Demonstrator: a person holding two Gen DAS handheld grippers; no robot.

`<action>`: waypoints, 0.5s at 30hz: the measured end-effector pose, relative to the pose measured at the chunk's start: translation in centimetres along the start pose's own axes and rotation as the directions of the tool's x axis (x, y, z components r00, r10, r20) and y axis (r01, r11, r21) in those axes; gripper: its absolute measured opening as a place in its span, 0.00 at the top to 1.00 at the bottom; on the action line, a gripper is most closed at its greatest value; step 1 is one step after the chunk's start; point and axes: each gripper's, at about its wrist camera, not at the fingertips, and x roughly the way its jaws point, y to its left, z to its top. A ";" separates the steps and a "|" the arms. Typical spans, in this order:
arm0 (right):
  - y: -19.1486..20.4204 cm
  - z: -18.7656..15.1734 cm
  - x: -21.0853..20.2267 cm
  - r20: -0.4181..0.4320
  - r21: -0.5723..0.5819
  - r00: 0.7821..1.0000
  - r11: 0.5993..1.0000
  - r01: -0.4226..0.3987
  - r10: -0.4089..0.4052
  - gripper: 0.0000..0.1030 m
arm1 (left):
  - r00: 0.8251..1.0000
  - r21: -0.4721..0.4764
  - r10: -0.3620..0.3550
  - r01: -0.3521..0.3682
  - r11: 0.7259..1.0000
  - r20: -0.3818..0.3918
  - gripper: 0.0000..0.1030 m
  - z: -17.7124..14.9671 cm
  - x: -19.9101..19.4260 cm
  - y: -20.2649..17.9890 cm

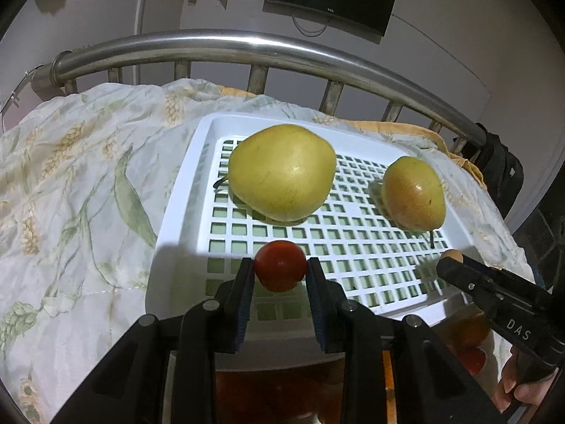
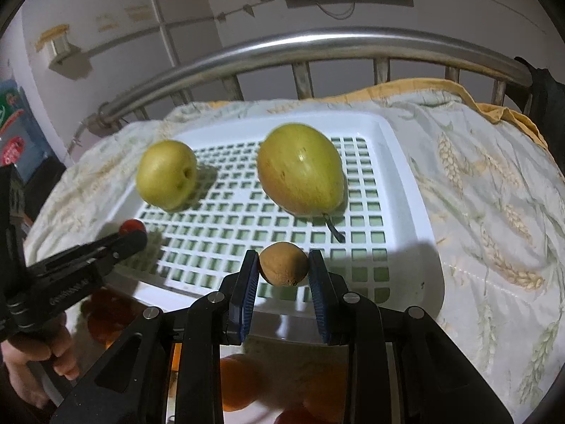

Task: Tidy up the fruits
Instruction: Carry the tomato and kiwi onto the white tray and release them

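Observation:
A white slotted tray [image 1: 183,190] [image 2: 416,190] lies on a floral bedspread. Two yellow-green pears rest in it: one [image 1: 282,171] [image 2: 166,175] toward the tray's left, the other [image 1: 413,193] [image 2: 300,169] toward its right. My left gripper [image 1: 280,270] [image 2: 132,235] is shut on a small red fruit [image 1: 280,265] [image 2: 132,226], held over the tray's near left part. My right gripper [image 2: 283,265] [image 1: 446,259] is shut on a small brown fruit [image 2: 283,263] [image 1: 451,255], held over the tray's near right part.
A steel bed rail [image 1: 226,44] [image 2: 317,44] curves behind the tray. The bedspread [image 1: 70,183] [image 2: 494,194] spreads to both sides. Orange and red fruits [image 2: 240,385] [image 1: 468,334] show blurred below the grippers, off the tray's near edge. A hand [image 2: 42,349] holds the left gripper's handle.

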 end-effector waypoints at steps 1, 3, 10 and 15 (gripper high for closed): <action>0.0 -0.1 0.2 -0.005 -0.001 1.000 1.000 0.003 -0.003 0.73 | 1.000 0.000 0.002 -0.002 1.000 -0.004 0.69 0.0 0.1 0.0; -0.1 -0.2 0.3 -0.008 -0.002 1.000 1.000 0.012 -0.012 0.73 | 1.000 0.007 0.018 -0.018 1.000 -0.003 0.69 -0.1 0.3 -0.1; -0.8 -0.2 0.1 -0.002 0.033 1.000 0.999 0.015 -0.015 0.43 | 0.999 -0.011 0.019 -0.019 1.000 0.033 0.29 0.0 -0.6 0.0; -1.3 0.6 -2.6 0.085 0.064 0.996 0.998 0.002 -0.007 0.23 | 0.994 -0.047 -0.004 0.009 0.999 0.111 0.10 0.9 -3.0 0.3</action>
